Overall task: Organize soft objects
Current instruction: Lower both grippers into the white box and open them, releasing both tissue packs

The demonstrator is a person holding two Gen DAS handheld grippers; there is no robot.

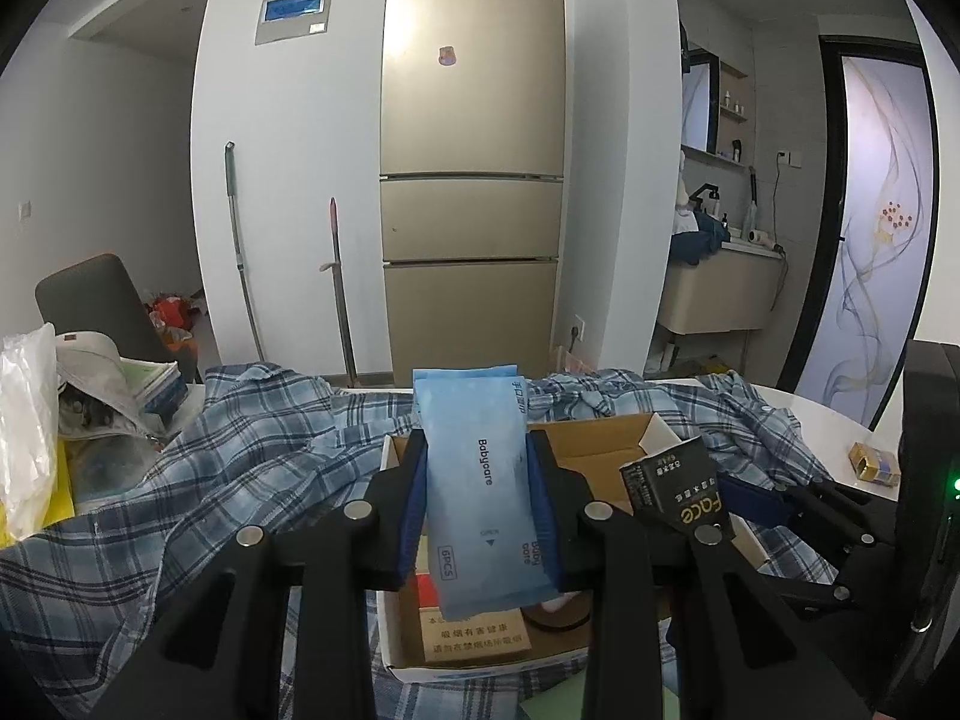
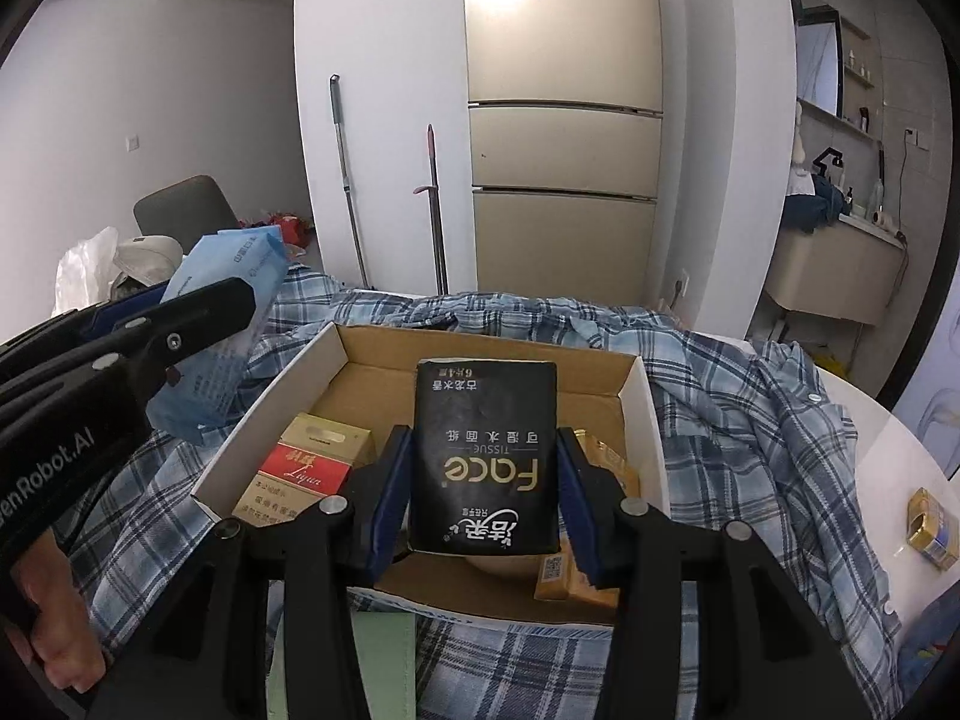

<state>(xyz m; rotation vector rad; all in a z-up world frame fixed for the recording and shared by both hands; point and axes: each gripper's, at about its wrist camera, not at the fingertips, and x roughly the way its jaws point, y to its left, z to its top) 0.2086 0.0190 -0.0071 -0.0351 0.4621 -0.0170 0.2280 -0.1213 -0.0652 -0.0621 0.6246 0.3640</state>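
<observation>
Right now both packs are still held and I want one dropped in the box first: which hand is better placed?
Right. Its hand-held gripper holds the black tissue pack directly over the open cardboard box; the left's blue wipes pack hangs near the box's left edge.

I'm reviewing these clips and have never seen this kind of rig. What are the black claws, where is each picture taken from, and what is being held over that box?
There is no robot here. A person holds a hand-operated two-finger gripper in each hand, and each gripper carries a wide-angle camera looking forward along its fingers, so each picture is one gripper's own view.

In the left wrist view, the left gripper is shut on a light blue wipes pack. In the right wrist view, the right gripper is shut on a black tissue pack. Each gripper also shows at the edge of the other's picture.

Both packs are over an open cardboard box, which already contains a red and gold carton and other small items. The box rests on a blue plaid shirt spread over a white table.
</observation>
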